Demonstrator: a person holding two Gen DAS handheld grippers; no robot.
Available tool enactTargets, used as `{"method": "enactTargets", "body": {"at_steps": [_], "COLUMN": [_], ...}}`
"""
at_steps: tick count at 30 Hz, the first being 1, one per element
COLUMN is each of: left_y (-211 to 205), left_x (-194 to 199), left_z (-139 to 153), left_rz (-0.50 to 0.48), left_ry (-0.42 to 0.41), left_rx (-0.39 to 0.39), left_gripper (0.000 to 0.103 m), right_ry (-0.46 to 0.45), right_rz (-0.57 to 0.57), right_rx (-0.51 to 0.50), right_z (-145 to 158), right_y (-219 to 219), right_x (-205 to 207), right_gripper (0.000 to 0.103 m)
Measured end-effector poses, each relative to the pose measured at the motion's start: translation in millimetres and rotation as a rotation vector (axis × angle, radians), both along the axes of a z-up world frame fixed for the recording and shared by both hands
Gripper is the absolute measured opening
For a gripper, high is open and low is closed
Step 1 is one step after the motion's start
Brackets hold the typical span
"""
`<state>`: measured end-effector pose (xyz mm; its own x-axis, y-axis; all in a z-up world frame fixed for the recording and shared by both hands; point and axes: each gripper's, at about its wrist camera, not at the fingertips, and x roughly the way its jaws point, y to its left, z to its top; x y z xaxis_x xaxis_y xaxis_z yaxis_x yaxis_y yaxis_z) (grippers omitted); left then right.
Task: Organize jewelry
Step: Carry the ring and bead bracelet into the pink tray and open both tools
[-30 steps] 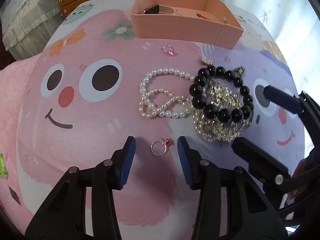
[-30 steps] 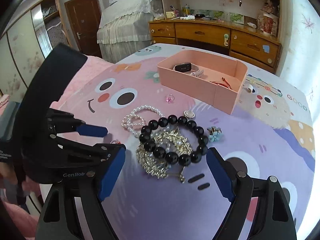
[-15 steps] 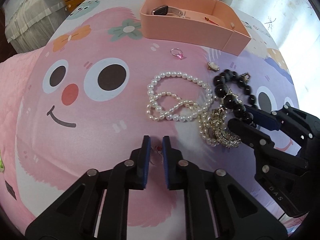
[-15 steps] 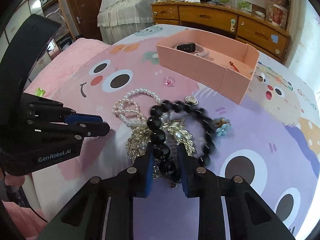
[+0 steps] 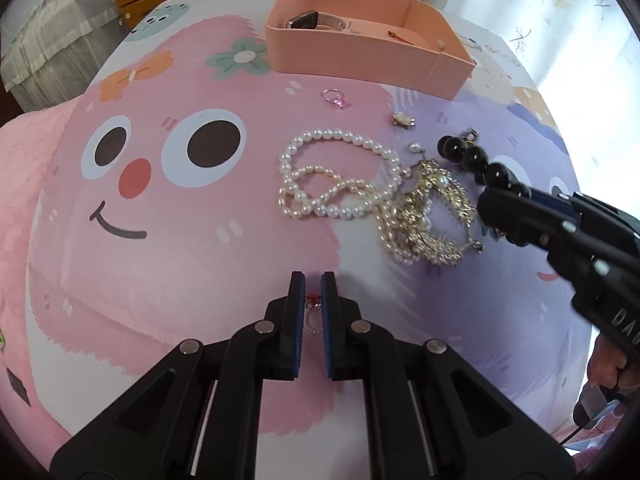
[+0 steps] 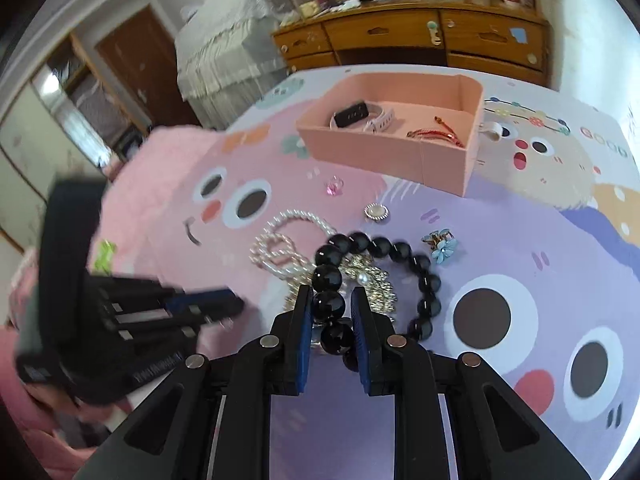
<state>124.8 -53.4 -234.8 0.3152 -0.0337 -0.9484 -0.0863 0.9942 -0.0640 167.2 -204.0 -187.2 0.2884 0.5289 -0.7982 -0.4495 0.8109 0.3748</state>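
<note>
My left gripper [image 5: 313,280] is shut on a small silver ring with a red stone [image 5: 312,305], low over the pink mat. My right gripper [image 6: 331,296] has its jaws closing, and the pads press on the large beads of a black bead bracelet [image 6: 400,248]. In the left wrist view the bracelet [image 5: 476,158] trails from the right gripper [image 5: 504,200], raised off a gold rhinestone ornament [image 5: 432,216]. Beside the ornament lies a pearl necklace [image 5: 332,136]. The pink box [image 5: 360,44] stands at the far side with a watch [image 5: 308,20] inside.
Loose on the mat are a pink-stone ring [image 5: 336,97], an oval brooch [image 5: 402,119] and a blue flower earring [image 6: 442,246]. A red clasp [image 6: 436,134] lies in the box. A wooden dresser [image 6: 420,36] and a bed stand beyond the table.
Both sets of jaws have closed: the left on the red-stone ring, the right on the black bracelet. The bracelet has been pulled right, off the gold ornament.
</note>
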Motion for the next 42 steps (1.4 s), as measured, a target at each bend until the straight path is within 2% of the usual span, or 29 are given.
{"method": "enactTargets", "body": {"at_steps": [6, 11, 14, 18, 21, 30, 36, 42], "left_y": [5.1, 11.8, 16.3, 14.2, 14.5, 17.3, 17.2, 15.5], "left_x": [-15.6, -19.3, -15.4, -8.7, -1.9, 42.3, 76.3, 118.7], "left_z": [19.5, 56.0, 79.4, 108.0, 127.9, 186.0, 214.9, 225.3], "left_rz": [0.015, 0.019, 0.005, -0.048, -0.079, -0.184, -0.27, -0.326], "left_ry": [-0.037, -0.106, -0.133, -0.152, -0.159, -0.165, -0.191, -0.206], "left_rx": [-0.014, -0.034, -0.063, -0.034, -0.047, -0.088, -0.115, -0.132], "left_gripper": [0.006, 0.006, 0.006, 0.006, 0.006, 0.006, 0.006, 0.006], "right_ry": [0.033, 0.021, -0.012, -0.065, -0.107, -0.2, -0.224, -0.212], "right_rz": [-0.095, -0.158, -0.165, -0.186, -0.206, -0.257, -0.315, -0.368], "right_rx": [0.139, 0.234, 0.243, 0.258, 0.266, 0.278, 0.277, 0.256], "right_z": [29.6, 57.1, 76.2, 106.4, 130.3, 191.1, 215.1, 217.5], "right_y": [-16.8, -29.1, -30.2, -31.1, -31.8, -18.8, -11.0, -2.9], "right_x": [-13.4, -23.8, -25.9, -24.5, -20.9, 10.4, 37.3, 72.8], "right_gripper": [0.018, 0.018, 0.018, 0.018, 0.018, 0.018, 0.019, 0.019]}}
